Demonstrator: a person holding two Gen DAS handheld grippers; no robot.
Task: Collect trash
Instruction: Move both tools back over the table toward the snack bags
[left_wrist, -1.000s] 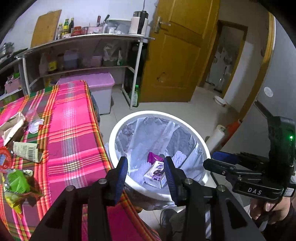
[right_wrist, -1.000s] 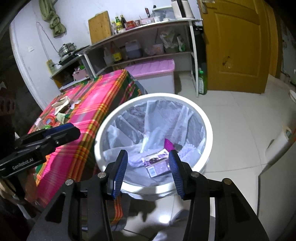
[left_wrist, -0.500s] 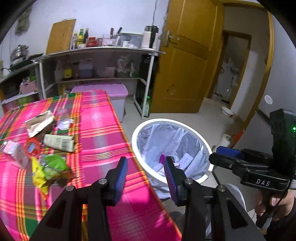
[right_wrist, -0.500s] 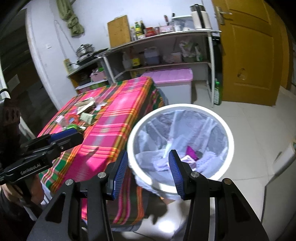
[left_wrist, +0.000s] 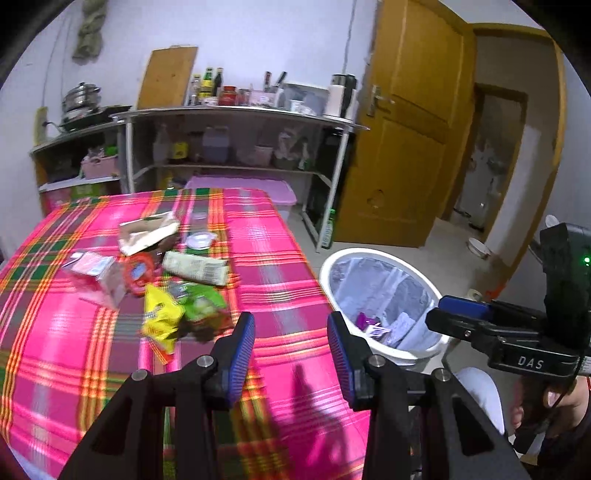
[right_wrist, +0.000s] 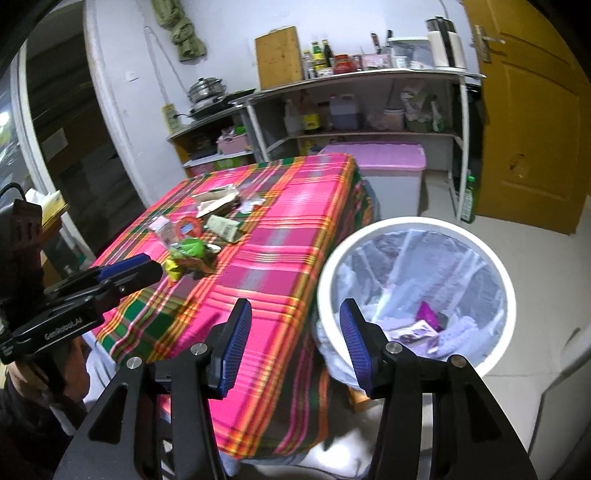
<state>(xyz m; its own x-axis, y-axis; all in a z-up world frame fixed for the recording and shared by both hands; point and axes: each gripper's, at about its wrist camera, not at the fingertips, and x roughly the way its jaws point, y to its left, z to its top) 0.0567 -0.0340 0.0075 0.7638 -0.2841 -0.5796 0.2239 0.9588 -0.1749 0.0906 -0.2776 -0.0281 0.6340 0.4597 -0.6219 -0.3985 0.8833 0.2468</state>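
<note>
Crinkled wrappers (left_wrist: 173, 295) lie heaped mid-bench (left_wrist: 277, 266) on glossy plaid cloth; round white bin (right_wrist: 506, 280), film-lined, stands right. Left claw (left_wrist: 291, 349) part-open, empty; right claw (right_wrist: 293, 343) opening, empty.

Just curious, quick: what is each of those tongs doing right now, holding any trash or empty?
Left tongs: open, holding nothing.
Right tongs: opening, nothing between them.

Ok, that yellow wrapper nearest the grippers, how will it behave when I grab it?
The yellow wrapper looks crumpled and thin, so probably floppy and very light. Its glossy film may slip. It touches the green wrapper, so that might drag along.
</note>
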